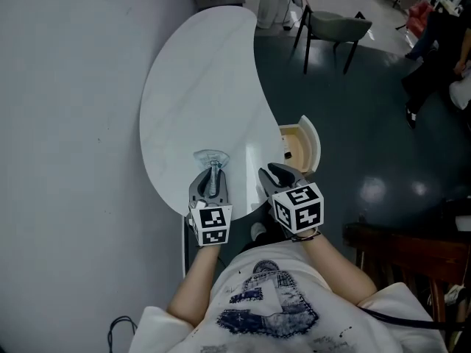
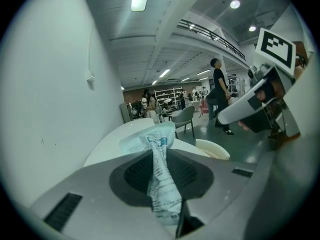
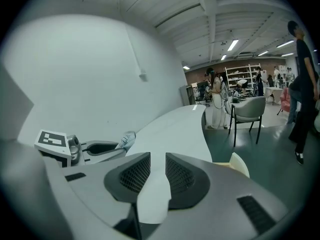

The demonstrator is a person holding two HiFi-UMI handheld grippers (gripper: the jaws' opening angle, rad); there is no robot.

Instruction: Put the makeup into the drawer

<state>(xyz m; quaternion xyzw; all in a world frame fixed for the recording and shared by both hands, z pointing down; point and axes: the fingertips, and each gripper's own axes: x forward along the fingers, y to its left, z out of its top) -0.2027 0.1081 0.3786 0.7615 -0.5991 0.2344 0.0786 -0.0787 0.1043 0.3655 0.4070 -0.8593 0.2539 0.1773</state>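
Observation:
A pale, printed makeup sachet (image 1: 211, 157) sticks out of my left gripper (image 1: 213, 170), which is shut on it above the near end of the white curved table (image 1: 199, 87). In the left gripper view the sachet (image 2: 156, 139) is pinched between the dark pads and fans out past the tips. My right gripper (image 1: 274, 174) hovers just to the right, jaws a little apart with nothing between them; the table shows through the gap (image 3: 157, 173). The open drawer (image 1: 307, 135), cream with a pale wooden inside, juts from the table's right side, beyond the right gripper.
A grey wall runs along the table's left. A grey chair (image 1: 335, 26) stands on the dark floor past the table's far end. A dark wooden chair (image 1: 401, 247) is at my lower right. People stand farther off in the room.

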